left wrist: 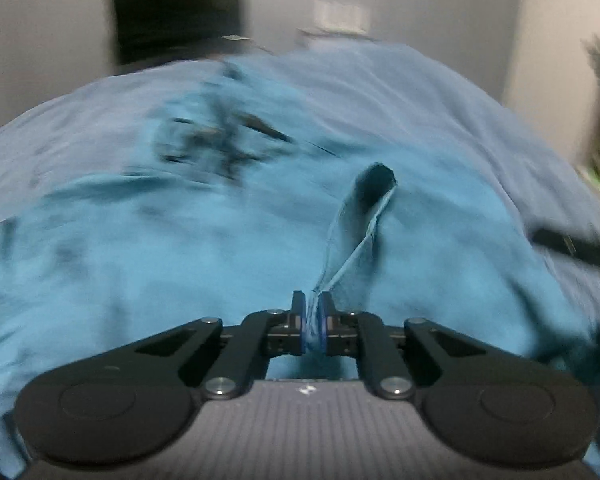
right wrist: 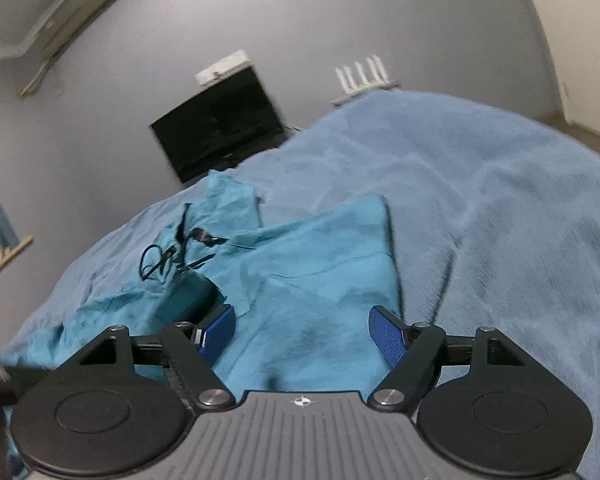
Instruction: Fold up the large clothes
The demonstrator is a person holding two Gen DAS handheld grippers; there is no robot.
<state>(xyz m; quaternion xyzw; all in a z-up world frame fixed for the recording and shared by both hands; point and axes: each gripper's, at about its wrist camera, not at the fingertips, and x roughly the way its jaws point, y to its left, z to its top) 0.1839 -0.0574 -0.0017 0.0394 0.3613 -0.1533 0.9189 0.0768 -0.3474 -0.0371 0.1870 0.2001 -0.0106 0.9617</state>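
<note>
A large teal garment (left wrist: 180, 220) lies spread and rumpled on a bed covered with a pale blue blanket (left wrist: 420, 92). My left gripper (left wrist: 313, 312) is shut on a hem of the garment, and a strip of fabric rises from its fingertips up to a fold. The left wrist view is blurred. In the right wrist view the garment (right wrist: 320, 272) lies below my right gripper (right wrist: 302, 332), which is open, empty and above the cloth. A black drawstring (right wrist: 172, 256) lies on the garment at the left.
The blanket (right wrist: 500, 220) fills the right of the bed. A dark screen (right wrist: 220, 128) hangs on the grey wall behind the bed, with a white router (right wrist: 364, 76) on a shelf next to it. A dark object (right wrist: 196, 300) lies near my right gripper's left finger.
</note>
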